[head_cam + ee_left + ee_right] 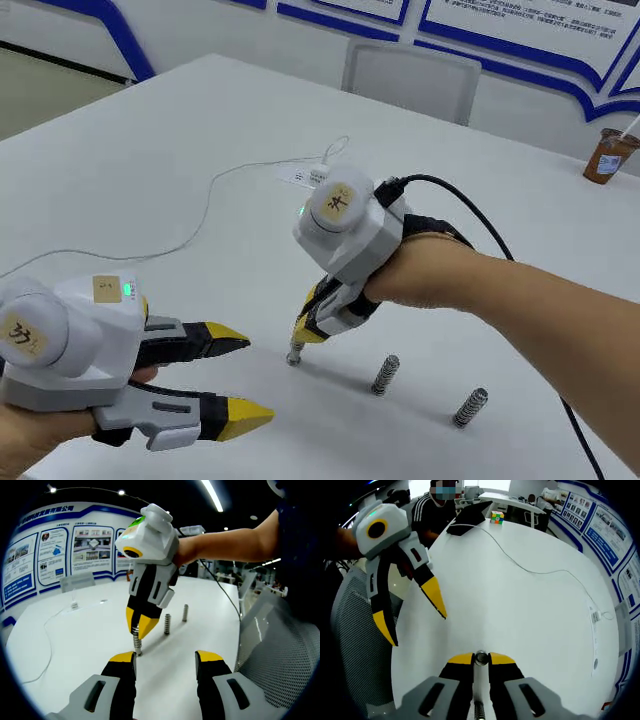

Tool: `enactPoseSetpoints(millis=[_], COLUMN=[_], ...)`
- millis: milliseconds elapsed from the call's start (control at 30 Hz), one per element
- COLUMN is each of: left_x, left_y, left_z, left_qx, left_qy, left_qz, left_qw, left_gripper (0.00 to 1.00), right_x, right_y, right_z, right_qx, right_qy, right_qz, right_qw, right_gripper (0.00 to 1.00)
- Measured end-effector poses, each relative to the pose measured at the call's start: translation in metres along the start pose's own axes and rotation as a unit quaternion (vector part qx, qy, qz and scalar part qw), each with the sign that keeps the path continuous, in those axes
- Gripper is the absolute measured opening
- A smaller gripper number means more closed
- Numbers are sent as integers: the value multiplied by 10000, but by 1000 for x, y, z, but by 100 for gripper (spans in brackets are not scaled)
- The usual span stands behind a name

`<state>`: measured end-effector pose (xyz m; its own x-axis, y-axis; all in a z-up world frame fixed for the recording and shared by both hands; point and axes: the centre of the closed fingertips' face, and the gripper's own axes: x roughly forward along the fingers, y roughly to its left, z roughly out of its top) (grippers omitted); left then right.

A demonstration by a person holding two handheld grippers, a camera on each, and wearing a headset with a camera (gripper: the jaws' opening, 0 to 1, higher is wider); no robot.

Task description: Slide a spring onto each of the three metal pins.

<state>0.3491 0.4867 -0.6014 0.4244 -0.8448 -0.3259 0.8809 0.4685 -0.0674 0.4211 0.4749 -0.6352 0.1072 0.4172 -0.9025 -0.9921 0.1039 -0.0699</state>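
While your right yellow-tipped gripper (pixel 300 338) clamps the coiled steel spring (pixel 136 639) at lower centre, tilting could jam it on the metal pin (pixel 294 358); your left gripper (pixel 260 376) gapes empty.

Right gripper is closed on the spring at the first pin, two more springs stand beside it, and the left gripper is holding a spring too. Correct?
Not quite: the left gripper holds nothing. The left gripper view shows its jaws open with nothing between them. The rest stands: the right gripper is closed on the first spring, and the middle spring and end spring stand beside it.
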Motion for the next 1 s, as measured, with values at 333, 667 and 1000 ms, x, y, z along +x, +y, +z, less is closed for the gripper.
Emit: enactPoseSetpoints(millis=[333,667,1000], left_x=[1,0,-2], left_y=[0,3,5], left_z=[0,-2,0], left_qx=[-6,-21,-16], left_qy=[31,26,11], left_qz=[-6,26,60], left_qw=[10000,10000,10000], left_gripper=[48,48,48], right_x=[10,21,24], right_y=[4,8,9], right_z=[-1,-6,-5], right_qx=[26,53,84], right_qy=[11,89,70], right_qz=[73,128,149], right_qw=[10000,9999,9998], right_gripper=[12,12,13])
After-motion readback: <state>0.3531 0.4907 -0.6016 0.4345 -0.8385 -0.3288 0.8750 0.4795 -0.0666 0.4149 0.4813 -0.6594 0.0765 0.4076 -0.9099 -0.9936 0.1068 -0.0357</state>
